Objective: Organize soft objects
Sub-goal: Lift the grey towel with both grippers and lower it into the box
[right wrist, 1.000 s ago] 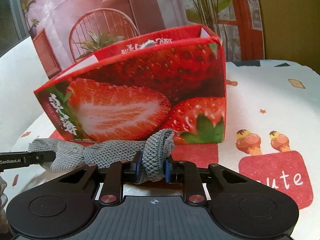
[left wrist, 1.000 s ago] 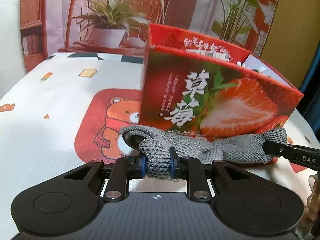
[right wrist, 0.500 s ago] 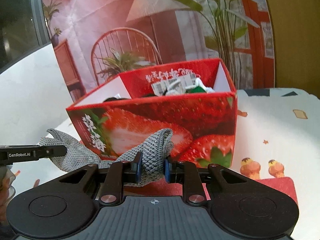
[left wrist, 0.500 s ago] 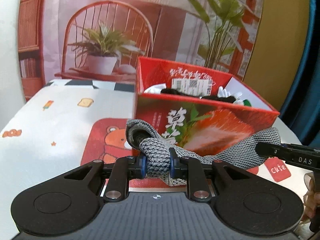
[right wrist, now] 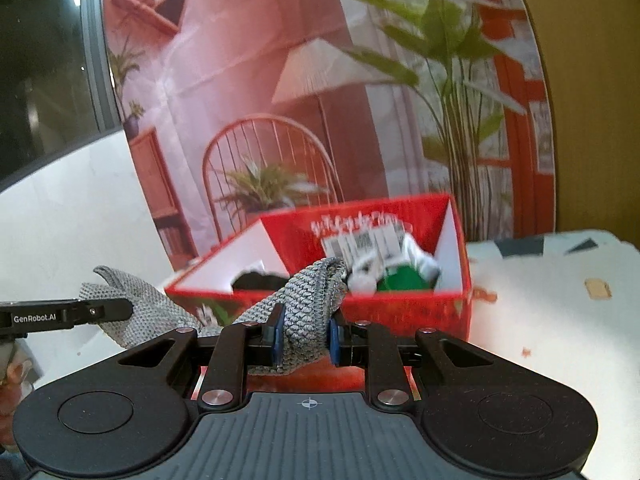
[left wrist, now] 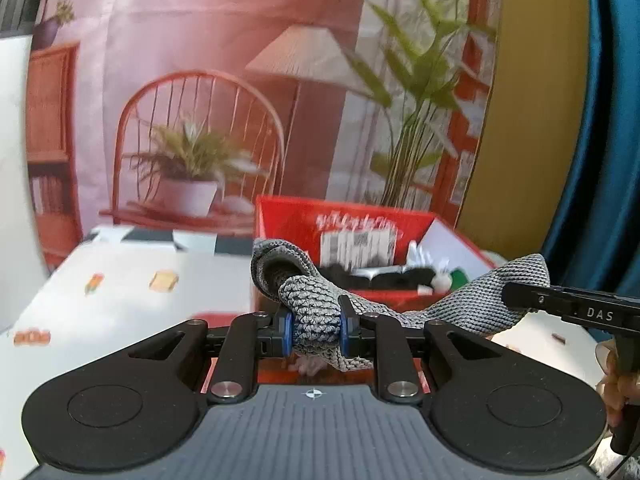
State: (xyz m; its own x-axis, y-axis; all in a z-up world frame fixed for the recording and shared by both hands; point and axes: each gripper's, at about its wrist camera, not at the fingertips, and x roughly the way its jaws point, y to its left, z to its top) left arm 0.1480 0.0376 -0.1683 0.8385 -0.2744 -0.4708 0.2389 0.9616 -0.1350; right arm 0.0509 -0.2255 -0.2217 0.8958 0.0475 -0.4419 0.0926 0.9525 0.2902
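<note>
A printed backdrop (left wrist: pixel 240 80) of a wicker chair, a lamp and potted plants hangs behind a table spread with a white cloth (left wrist: pixel 120 280) dotted with little cartoon pictures. On that cloth stands an open red strawberry box (right wrist: pixel 400 312) with white inner walls, already holding a jumble of black, white and green soft items (right wrist: pixel 396 276) and something with a barcode label. In front of the box and lifted level with its rim, a grey knitted cloth (left wrist: pixel 316 312) is stretched between the two tools. The left gripper (left wrist: pixel 316 326) has its blue-padded fingers pinched tight on one bunched end, which loops up in a fold above them. The right gripper (right wrist: pixel 304 338) is clamped just as firmly on the other bunched end, and the fabric sags slightly in between. Each tool's tip shows at the edge of the other's view, touching the cloth.
</note>
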